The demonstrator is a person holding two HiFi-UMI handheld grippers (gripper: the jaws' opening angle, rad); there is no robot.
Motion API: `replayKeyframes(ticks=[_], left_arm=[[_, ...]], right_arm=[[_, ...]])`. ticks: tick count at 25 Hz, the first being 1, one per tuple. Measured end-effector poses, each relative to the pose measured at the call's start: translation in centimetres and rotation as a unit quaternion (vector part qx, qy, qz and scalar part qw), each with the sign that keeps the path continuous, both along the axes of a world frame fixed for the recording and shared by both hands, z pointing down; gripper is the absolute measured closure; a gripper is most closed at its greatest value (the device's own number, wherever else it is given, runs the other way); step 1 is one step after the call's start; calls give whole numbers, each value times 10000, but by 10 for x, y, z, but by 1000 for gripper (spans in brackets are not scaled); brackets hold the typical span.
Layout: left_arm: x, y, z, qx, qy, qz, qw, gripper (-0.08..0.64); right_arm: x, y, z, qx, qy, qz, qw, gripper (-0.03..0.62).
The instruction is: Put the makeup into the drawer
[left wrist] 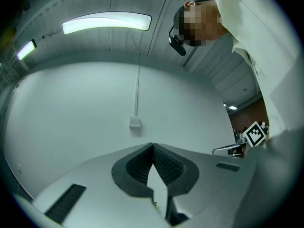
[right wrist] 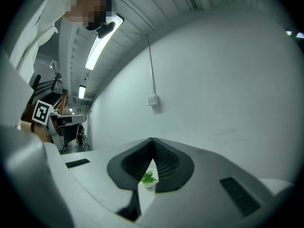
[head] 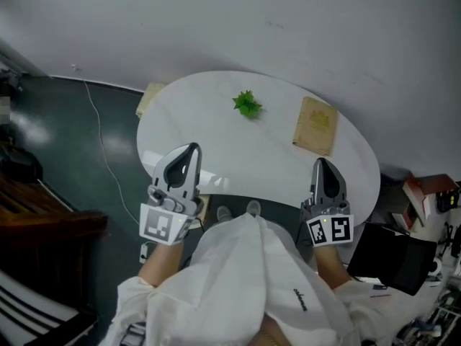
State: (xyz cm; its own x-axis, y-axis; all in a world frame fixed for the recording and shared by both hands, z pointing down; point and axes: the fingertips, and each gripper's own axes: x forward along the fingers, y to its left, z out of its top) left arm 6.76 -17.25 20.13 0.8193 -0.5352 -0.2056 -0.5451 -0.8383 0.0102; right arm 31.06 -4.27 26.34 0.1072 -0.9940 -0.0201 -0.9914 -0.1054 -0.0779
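The left claw [head: 191,150] and the right claw [head: 320,164] are both closed and empty, near the white surface [head: 209,132]. No makeup is in view, so its handling cannot be judged.

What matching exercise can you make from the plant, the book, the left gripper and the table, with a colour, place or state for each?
Things:
1. plant
2. book
3. left gripper
4. table

Descriptions:
A. white, oval
B. shut, nothing between the jaws
C. green, near the middle of the table
D. tan, lying flat on the right part of the table

Pairs: 1-C, 2-D, 3-B, 4-A
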Motion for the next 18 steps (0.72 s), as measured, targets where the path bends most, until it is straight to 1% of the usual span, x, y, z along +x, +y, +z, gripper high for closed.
replayKeyframes(ticks=[8, 11, 14, 18], left_arm=[[-4, -4, 6, 176, -182, -232, 9994, 535], [-4, -3, 8, 171, -174, -233, 9994, 535], [-3, -6, 13, 86, -177, -248, 9995, 535], [-1, -5, 15, 153, -267, -262, 9992, 535]], right_arm=[[35, 25, -10, 147, 25, 438, 9989, 575], [41, 29, -6, 131, -28, 513, 9986, 575], [44, 30, -2, 104, -94, 563, 9983, 575], [47, 30, 0, 122, -192, 582, 9980, 575]])
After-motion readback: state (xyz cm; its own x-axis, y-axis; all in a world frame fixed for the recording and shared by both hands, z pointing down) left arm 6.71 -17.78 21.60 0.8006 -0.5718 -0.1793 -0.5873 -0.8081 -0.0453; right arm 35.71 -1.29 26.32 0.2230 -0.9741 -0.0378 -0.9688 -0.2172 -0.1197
